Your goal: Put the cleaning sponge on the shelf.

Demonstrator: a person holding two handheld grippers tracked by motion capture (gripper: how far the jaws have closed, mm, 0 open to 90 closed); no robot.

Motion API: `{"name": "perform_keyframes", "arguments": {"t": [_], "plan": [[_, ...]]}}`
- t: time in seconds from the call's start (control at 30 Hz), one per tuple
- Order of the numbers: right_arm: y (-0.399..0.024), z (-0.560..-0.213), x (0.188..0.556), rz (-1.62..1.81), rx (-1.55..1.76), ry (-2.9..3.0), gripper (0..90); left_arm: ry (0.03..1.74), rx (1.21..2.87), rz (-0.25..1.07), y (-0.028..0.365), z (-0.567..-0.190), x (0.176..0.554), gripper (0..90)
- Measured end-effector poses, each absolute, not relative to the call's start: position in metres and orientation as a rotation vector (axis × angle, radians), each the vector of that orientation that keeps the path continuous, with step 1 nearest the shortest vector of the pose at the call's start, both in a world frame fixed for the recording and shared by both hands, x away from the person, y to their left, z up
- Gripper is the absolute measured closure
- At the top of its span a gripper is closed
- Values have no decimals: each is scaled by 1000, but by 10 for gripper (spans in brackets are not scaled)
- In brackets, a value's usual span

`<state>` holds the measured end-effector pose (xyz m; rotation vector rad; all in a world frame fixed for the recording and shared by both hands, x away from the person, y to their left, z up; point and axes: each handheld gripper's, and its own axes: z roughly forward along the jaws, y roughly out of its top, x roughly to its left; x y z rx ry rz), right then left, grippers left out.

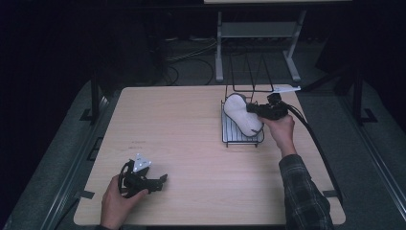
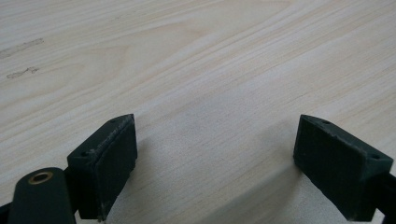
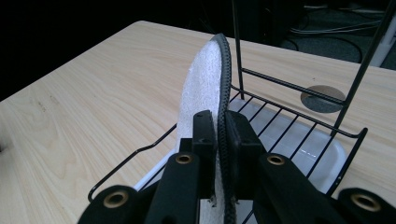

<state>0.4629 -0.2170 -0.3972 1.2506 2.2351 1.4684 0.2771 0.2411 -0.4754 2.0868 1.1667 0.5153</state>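
A white fuzzy slipper (image 1: 242,114) with a dark sole edge lies tilted in a black wire rack (image 1: 226,132) at the table's right middle. My right gripper (image 1: 253,109) is shut on the slipper's rim. In the right gripper view the slipper (image 3: 203,81) stands edge-on between the closed jaws, white fabric on the left, dark sole rim on the right, with the rack's wires (image 3: 299,119) behind it. My left gripper (image 1: 162,181) rests near the table's front left, open and empty. Its fingers (image 2: 105,161) stand wide apart over bare wood.
The rack has tall upright wire loops (image 1: 251,72) at its back and a white tray (image 3: 317,154) under the wires. A round grey patch (image 3: 323,98) marks the table beyond the rack. A metal stand (image 1: 258,33) is on the floor past the table's far edge.
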Motion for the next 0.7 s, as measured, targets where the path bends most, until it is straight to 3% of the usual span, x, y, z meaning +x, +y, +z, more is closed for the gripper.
{"name": "perform_keyframes", "arguments": {"t": [0.4, 0.7], "plan": [[-217, -403, 470, 1426, 1268, 2233, 802, 1167, 2087, 515, 241, -475, 277, 127], [-216, -409, 473, 1324, 1262, 2238, 692, 1166, 2087, 515, 241, -475, 277, 127]]}}
